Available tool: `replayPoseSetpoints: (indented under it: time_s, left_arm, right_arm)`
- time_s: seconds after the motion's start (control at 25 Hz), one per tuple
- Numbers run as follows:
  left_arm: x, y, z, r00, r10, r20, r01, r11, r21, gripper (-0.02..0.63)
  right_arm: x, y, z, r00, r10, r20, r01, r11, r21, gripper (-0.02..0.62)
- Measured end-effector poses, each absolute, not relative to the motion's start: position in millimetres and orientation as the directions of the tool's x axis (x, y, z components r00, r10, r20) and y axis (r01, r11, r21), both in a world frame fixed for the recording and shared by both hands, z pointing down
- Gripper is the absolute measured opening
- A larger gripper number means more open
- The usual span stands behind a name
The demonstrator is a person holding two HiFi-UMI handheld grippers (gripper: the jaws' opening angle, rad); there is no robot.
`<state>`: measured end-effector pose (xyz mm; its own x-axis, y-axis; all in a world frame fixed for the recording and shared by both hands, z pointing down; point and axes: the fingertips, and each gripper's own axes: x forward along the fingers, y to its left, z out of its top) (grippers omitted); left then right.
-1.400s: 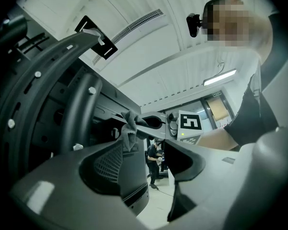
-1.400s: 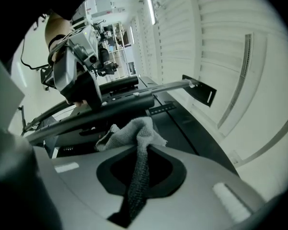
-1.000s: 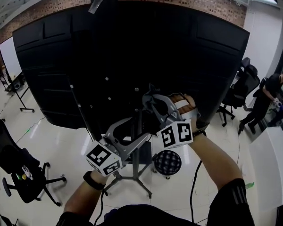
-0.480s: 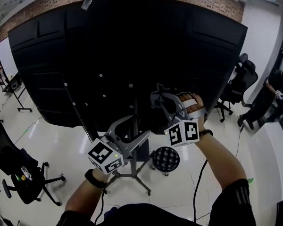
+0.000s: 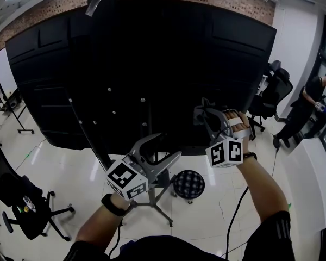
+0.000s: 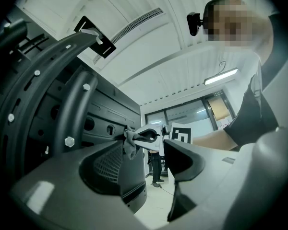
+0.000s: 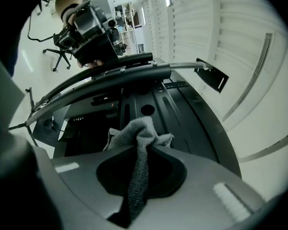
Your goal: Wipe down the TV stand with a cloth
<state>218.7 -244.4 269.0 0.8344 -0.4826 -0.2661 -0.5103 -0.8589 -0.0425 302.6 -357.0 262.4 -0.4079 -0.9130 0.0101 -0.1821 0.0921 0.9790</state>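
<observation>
Cloth meets stand, centre right
Our right gripper (image 5: 204, 113) pinches the cloth (image 7: 139, 143) against the TV stand (image 7: 134, 75); left gripper (image 5: 169, 145) lower, spread, empty.

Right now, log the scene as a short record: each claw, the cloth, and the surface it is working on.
left claw: open, nothing between the jaws, held low near the stand
right claw: shut on the cloth, raised higher than the left
cloth: grey, bunched, sticks out past the jaws toward the black panel
black panel: large back of the screen, with slots and screw heads
stand: dark post and legs on a pale floor
person: standing at far right, apart from the work
</observation>
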Motion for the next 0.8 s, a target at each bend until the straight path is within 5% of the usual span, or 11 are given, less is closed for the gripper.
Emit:
replayPoseSetpoints:
  time_s: [0.4, 0.8]
  left_arm:
    - [219.6, -234.8, 262.7, 0.852, -0.455, -0.258, -0.484, -0.873, -0.058, 0.291]
    - [155.4, -226.9, 257.8, 0.839, -0.469, -0.276, -0.5, -0.864, -0.053, 0.291]
  right_arm:
    - [330.2, -355.9, 257.8, -0.355, -0.935, -0.002, -0.234, 0.087, 0.968, 0.015]
    - [232.8, -301.3, 213.5, -0.479, -0.874, -0.085, -0.307, 0.076, 0.949, 0.015]
